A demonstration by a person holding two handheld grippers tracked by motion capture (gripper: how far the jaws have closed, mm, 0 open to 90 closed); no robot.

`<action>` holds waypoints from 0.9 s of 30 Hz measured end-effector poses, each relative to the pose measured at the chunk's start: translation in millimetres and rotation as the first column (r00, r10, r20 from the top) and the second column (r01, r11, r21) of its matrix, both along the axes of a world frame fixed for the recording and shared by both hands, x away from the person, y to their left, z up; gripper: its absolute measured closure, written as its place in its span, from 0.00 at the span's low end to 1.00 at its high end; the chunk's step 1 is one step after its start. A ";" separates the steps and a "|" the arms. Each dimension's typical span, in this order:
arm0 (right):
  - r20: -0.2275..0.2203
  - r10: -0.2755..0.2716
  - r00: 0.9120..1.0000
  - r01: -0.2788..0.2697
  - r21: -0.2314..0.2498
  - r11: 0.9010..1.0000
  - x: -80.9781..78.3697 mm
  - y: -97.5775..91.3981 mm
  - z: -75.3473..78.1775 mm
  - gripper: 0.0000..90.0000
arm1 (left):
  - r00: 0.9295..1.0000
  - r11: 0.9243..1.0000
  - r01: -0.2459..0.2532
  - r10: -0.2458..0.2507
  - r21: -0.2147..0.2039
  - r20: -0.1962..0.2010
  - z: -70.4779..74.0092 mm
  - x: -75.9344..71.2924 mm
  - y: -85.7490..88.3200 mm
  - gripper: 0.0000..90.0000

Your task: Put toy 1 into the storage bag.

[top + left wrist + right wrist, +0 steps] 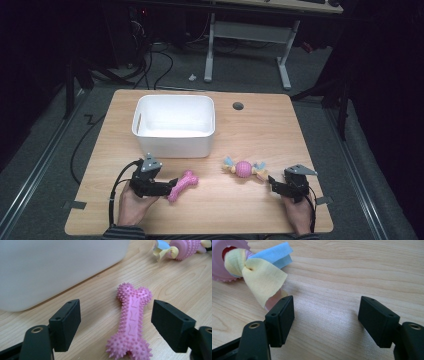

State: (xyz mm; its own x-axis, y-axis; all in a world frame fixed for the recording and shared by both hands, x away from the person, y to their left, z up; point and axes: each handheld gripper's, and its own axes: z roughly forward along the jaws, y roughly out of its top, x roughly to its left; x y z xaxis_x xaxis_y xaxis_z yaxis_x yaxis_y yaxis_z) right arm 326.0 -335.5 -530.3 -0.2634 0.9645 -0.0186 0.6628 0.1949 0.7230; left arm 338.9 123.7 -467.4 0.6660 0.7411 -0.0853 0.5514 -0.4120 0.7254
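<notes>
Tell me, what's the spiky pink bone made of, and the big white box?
The pink bone looks like soft rubber: matte, covered in little moulded nubs. The white box looks like plastic: smooth, slightly glossy walls with rounded corners. Neither can be told for sure by sight.

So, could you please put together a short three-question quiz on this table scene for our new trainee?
1. True or false: the pink spiky bone lies between the jaws of the left gripper, with neither pad touching it.
2. What lies closest to the right gripper: A) the white bin, B) the cloth-tailed pink ball toy, C) the bone?
3. Fill in: the white bin holds ____ that the high view shows.

Key: 1 true; 2 B; 3 nothing.
</notes>
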 end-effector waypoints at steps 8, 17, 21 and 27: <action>-0.001 -0.010 1.000 0.010 0.003 1.000 2.0 0.1 0.1 0.34 | 0.999 0.999 0.038 -0.037 0.035 -0.035 -3.8 3.6 -16.6 0.28; -0.003 -0.003 1.000 0.003 0.002 1.000 1.8 0.6 0.1 0.33 | 0.995 0.994 0.067 -0.060 0.092 -0.081 -3.5 14.8 -34.5 0.30; -0.002 -0.002 1.000 0.002 0.001 1.000 1.8 0.7 0.0 0.33 | 0.995 0.991 0.074 -0.065 0.113 -0.080 -2.5 17.5 -40.7 0.35; -0.002 -0.002 1.000 0.002 0.004 1.000 1.8 0.5 0.0 0.33 | 0.990 0.981 0.091 -0.070 0.169 -0.125 -12.9 21.2 -50.6 0.40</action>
